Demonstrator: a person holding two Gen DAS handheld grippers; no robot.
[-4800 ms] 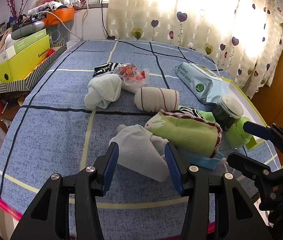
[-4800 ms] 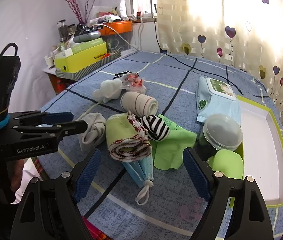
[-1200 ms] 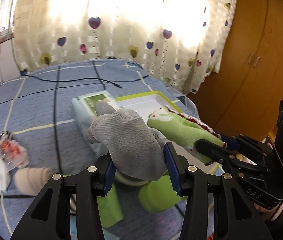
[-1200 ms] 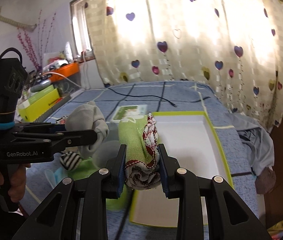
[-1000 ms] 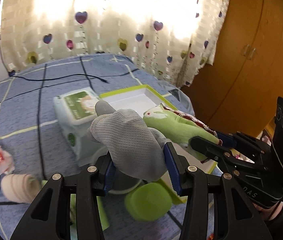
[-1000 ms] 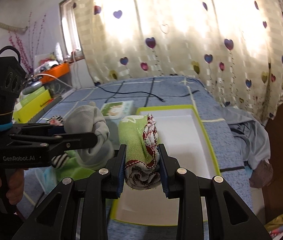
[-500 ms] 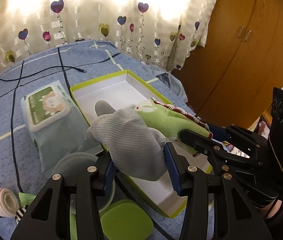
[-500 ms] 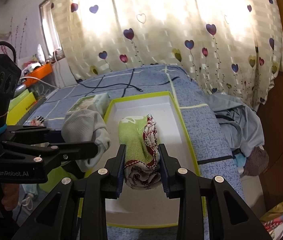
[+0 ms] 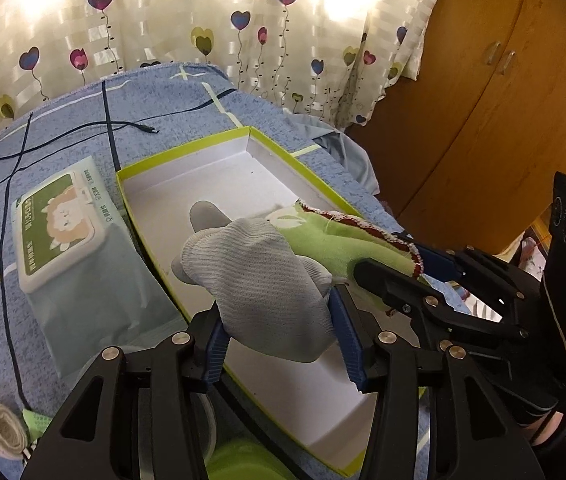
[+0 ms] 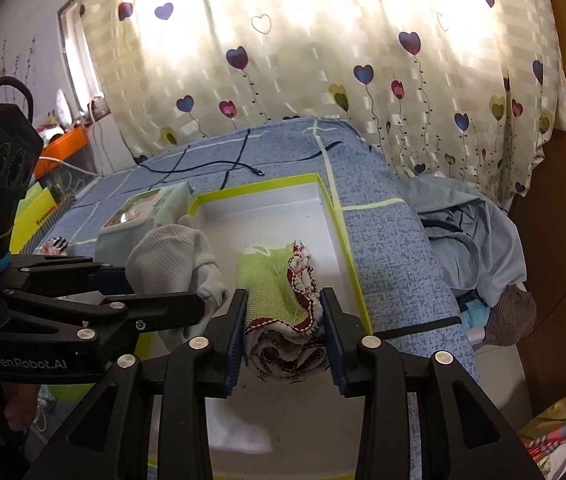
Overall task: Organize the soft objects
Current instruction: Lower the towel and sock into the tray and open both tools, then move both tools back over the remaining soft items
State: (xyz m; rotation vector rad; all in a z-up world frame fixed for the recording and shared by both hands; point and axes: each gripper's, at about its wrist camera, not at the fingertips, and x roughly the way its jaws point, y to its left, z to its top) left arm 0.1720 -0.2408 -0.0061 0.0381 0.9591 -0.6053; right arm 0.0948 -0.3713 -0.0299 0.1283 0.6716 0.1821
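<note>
White tray floor (image 9: pixel 219 184) lies bare; wipes pack (image 9: pixel 79 248) flanks it.

Backlit: daylight through the heart-print curtain (image 9: pixel 211 20) blows out to glare at the far top in both views. Near foreground dimmer, gripper bodies almost silhouetted. Soft shadows inside the white tray (image 10: pixel 267 216). Heavy fisheye bending, black vignette corners. Mild blur along the edges; centre sharp.

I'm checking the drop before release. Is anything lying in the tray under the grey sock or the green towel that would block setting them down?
Nothing visible does. The left gripper holds the grey sock and the right gripper the green towel above the white tray, whose visible floor is bare. The wet wipes pack lies outside its rim.
</note>
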